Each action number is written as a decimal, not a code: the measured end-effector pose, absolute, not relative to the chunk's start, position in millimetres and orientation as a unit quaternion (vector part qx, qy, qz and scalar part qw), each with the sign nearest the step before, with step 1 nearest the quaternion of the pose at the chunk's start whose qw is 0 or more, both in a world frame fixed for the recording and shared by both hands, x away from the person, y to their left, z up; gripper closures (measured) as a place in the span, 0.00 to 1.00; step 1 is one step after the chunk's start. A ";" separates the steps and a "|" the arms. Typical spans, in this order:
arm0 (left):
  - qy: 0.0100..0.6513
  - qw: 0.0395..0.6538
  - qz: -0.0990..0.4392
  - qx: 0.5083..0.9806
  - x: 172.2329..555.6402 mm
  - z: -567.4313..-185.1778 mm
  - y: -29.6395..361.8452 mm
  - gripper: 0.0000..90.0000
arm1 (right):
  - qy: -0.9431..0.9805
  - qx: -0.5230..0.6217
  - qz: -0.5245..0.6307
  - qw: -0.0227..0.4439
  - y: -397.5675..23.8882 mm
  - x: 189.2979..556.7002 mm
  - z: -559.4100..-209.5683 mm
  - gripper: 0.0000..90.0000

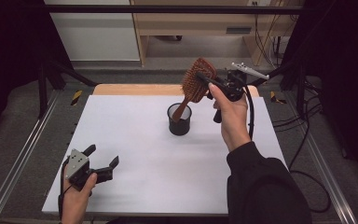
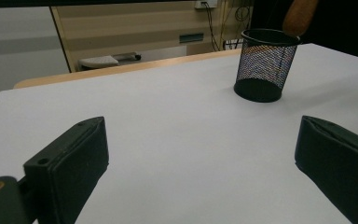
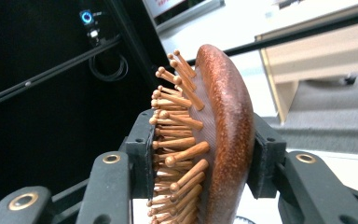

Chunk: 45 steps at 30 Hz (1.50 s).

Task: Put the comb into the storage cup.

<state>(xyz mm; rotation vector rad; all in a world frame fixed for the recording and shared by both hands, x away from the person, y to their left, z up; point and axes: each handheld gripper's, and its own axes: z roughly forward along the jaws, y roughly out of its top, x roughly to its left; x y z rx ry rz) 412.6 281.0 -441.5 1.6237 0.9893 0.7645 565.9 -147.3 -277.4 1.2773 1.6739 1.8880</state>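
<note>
**Hairbrush at the mesh cup, handle down**

The right gripper [image 1: 213, 83] has its jaws closed partway on the head of a wooden paddle hairbrush [image 1: 196, 83], one pad against the peg bristles, the other against the rounded back, as the right gripper view shows. The brush hangs tilted above the far middle of the white worktop [image 1: 158, 163], its handle reaching down into the mouth of the black mesh pen cup [image 1: 179, 120]; whether the tip touches the cup's floor I cannot tell.

The left gripper [image 1: 103, 161] rests near the worktop's near left corner, jaws spread wide with nothing between them, well apart from the cup.

The step in hand looks like the moment where brush and cup meet. Next, keep the handle centred within the rim, since the light cup could tip if the handle drags sideways on its wall.
</note>
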 end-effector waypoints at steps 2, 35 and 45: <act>0.412 0.518 0.318 0.679 412.9 -441.6 281.0 0.03 | 0.576 0.451 0.663 0.160 -147.3 569.4 -277.9 0.59; 0.415 0.523 0.315 0.674 415.0 -442.0 283.0 0.03 | 0.560 0.465 0.662 0.177 -140.5 598.4 -279.2 0.58; 0.419 0.519 0.315 0.675 415.8 -442.6 283.2 0.03 | 0.557 0.465 0.666 0.175 -142.7 599.1 -278.7 0.58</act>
